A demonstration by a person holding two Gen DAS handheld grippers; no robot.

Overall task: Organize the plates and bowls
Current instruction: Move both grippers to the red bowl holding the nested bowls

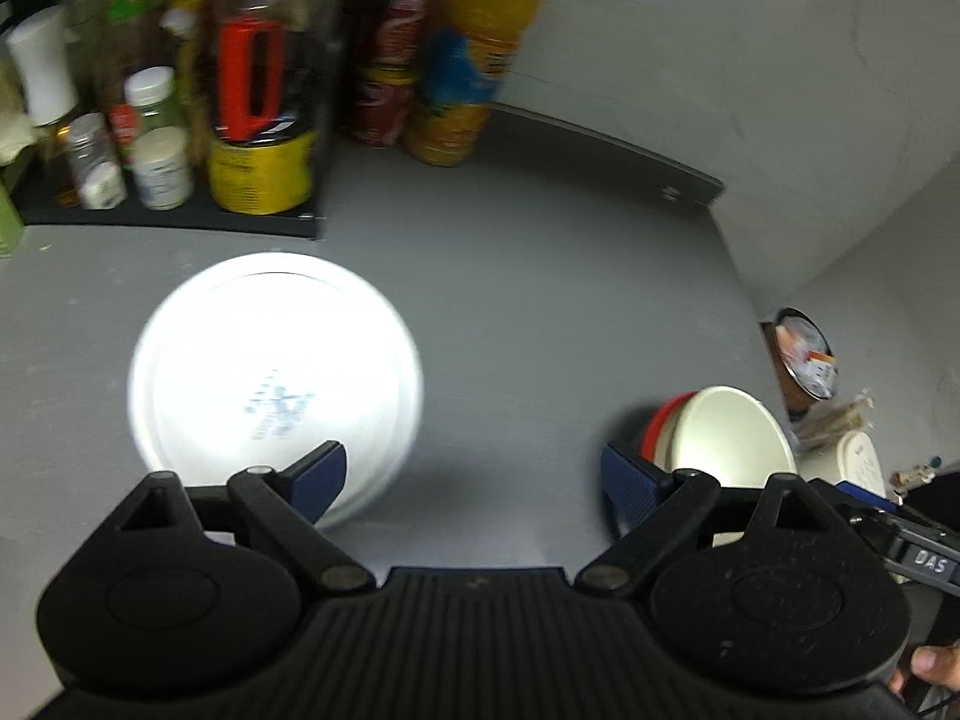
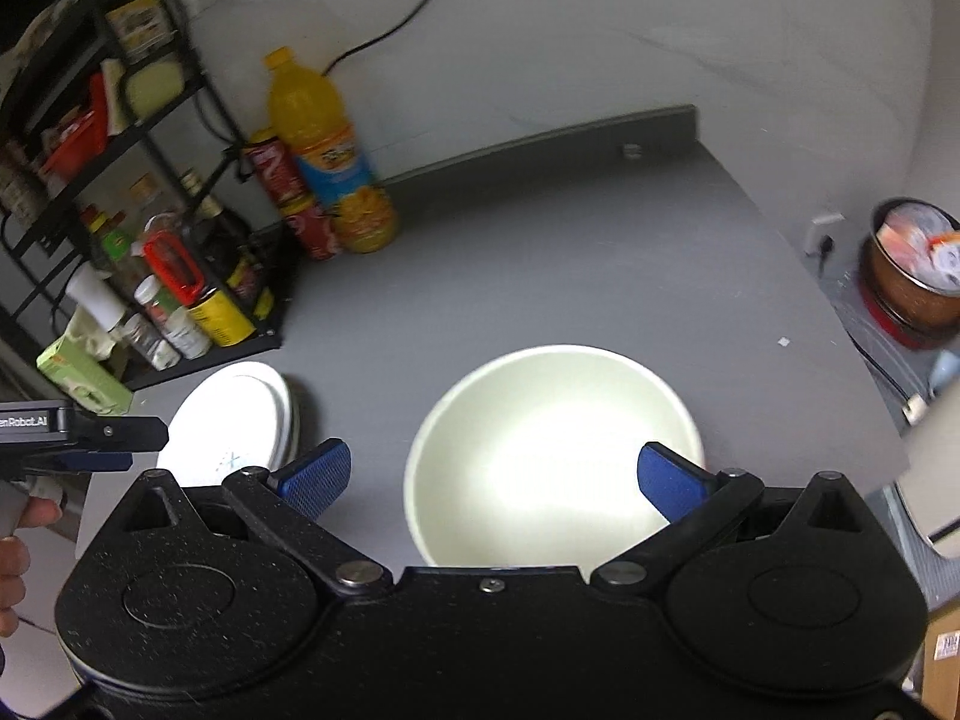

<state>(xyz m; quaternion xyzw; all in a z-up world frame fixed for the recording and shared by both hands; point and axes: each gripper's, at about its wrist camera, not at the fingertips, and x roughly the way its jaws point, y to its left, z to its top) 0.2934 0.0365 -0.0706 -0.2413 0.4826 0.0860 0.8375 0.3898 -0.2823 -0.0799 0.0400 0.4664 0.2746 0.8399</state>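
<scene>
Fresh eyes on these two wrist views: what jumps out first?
The glaring white plates, stacked on the grey table just ahead of the open left gripper, grab the eye first. Next, the cream bowl sitting directly in front of the open right gripper, with a red bowl nested under it. At the back, a tall orange juice bottle stands beside red cans and a cluttered black rack.

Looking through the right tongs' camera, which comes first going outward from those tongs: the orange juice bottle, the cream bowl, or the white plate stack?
1. Cream bowl, directly beneath the open right tongs.
2. White plate stack, off to the left on the grey table.
3. Orange juice bottle, far back left by the wall.
</scene>
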